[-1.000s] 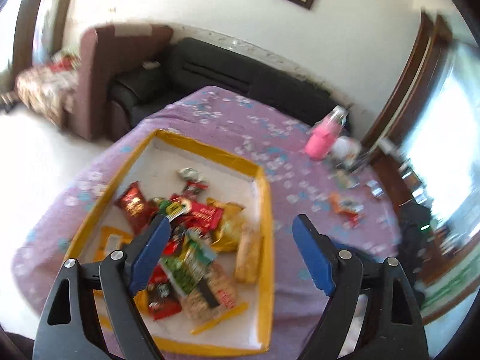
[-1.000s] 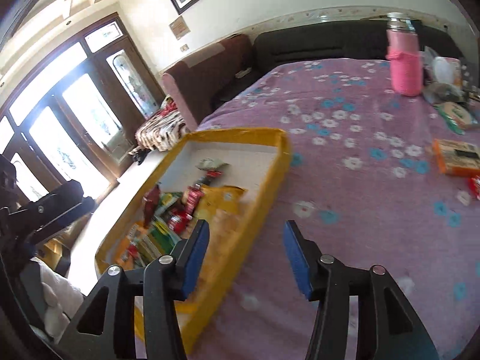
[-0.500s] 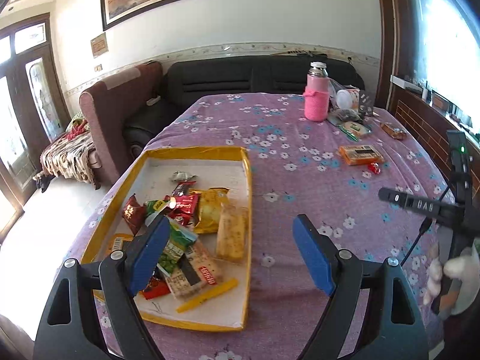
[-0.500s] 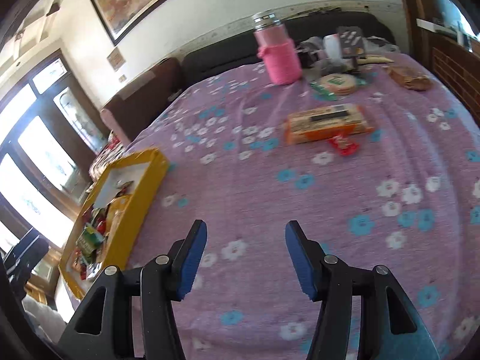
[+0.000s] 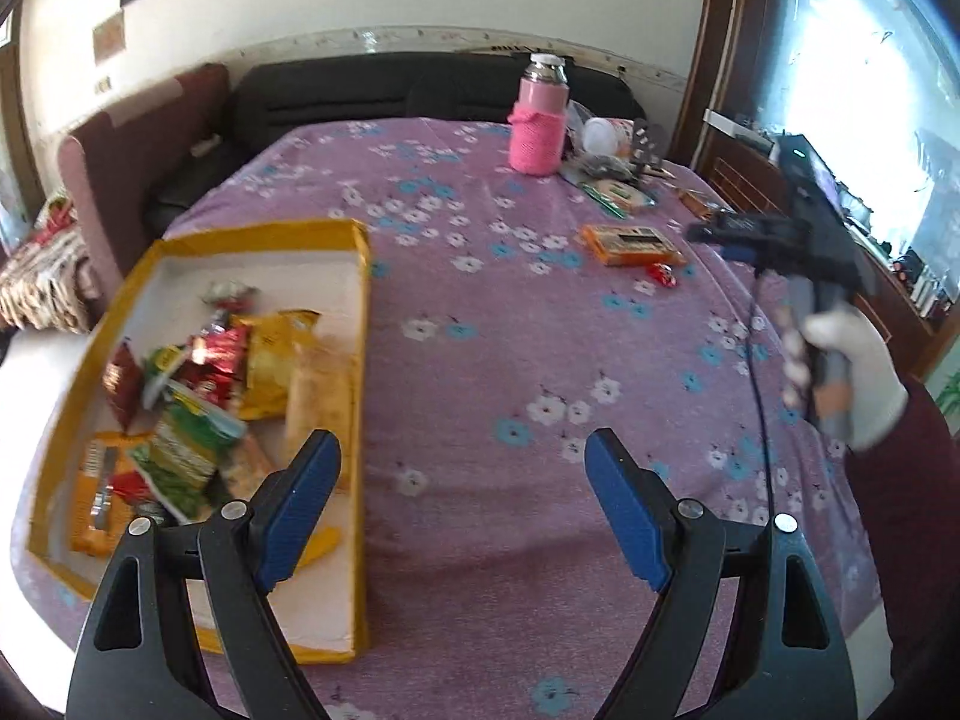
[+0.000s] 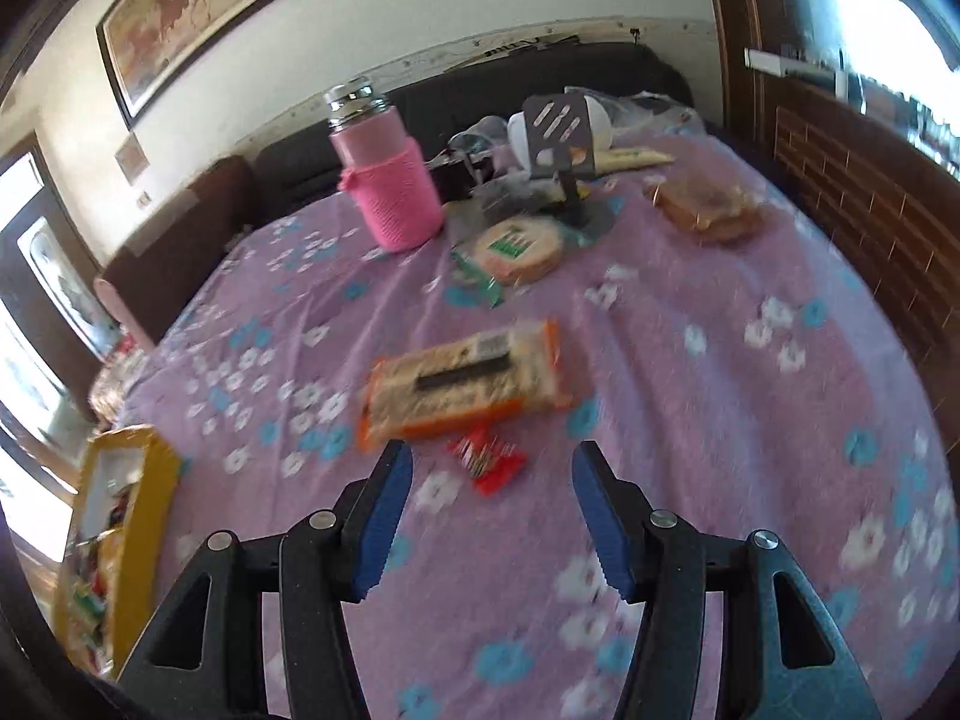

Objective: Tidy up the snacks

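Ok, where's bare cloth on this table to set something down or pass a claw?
The widest free patch of tablecloth lies between the yellow tray and the orange cracker pack. The near right side beyond the red candy is bare too. It is crowded at the far end around the pink bottle, and inside the tray.

The left wrist view looks from above the near table edge toward the sofa, the yellow tray point(image 5: 360, 360) left of its jaws. The right wrist view sits nearer, low over the orange packet point(image 6: 462, 384) just beyond its jaws. Both share the pink bottle point(image 5: 538, 120).
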The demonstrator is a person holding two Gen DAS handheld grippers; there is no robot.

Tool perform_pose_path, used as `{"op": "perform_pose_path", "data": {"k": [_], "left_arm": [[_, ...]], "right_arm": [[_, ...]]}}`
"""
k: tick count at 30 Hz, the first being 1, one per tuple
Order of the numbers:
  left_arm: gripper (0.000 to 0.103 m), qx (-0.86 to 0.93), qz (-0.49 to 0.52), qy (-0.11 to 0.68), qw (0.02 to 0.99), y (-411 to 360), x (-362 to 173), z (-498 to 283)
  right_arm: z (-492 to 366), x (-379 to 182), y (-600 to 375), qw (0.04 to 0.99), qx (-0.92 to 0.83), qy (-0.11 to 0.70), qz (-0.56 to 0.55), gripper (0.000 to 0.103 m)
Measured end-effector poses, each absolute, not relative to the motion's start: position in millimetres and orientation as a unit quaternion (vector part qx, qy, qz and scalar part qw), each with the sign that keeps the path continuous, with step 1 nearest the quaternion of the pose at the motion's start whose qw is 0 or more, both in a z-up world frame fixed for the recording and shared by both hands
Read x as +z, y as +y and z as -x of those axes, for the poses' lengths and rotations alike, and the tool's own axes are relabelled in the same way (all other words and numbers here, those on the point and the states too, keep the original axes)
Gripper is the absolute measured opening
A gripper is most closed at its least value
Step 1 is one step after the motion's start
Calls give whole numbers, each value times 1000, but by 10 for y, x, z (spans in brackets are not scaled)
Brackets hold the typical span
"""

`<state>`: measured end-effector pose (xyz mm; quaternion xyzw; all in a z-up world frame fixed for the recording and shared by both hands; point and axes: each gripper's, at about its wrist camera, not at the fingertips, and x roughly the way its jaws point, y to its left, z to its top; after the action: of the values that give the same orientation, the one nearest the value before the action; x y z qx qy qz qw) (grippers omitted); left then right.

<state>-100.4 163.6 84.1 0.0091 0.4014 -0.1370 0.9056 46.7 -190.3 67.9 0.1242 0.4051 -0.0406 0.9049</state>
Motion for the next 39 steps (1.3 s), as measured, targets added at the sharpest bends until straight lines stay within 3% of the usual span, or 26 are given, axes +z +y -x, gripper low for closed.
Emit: {"op": "perform_pose_path", "data": {"k": [14,17,19,24,25,31,39], "left_arm": [[84,-172,19,426,888,1695,653,881],[84,-168,33,432,886,1761,616,850],[84,-172,47,433,883,1801,614,835],[84,-188,67,437,877,1814,623,855],[84,-192,66,438,876,1793,622,868],[84,-218,46,446,867,1561,592,923],[84,-237,39,472,848,1314,434,850]], "right_arm": [[-1878,157,-1803,860,-112,493,-72,58],[-1817,126,-1518,859,-83,504,-42,58],[-1687,130,-1236,858,-43,511,1,52],[-1092,165,-736,834,85,545,27,54],[-956,192,-693,828,111,549,24,49],[-457,595,-1305,886,62,456,-56,53],[-387,266,-1724,886,22,453,-94,55]]}}
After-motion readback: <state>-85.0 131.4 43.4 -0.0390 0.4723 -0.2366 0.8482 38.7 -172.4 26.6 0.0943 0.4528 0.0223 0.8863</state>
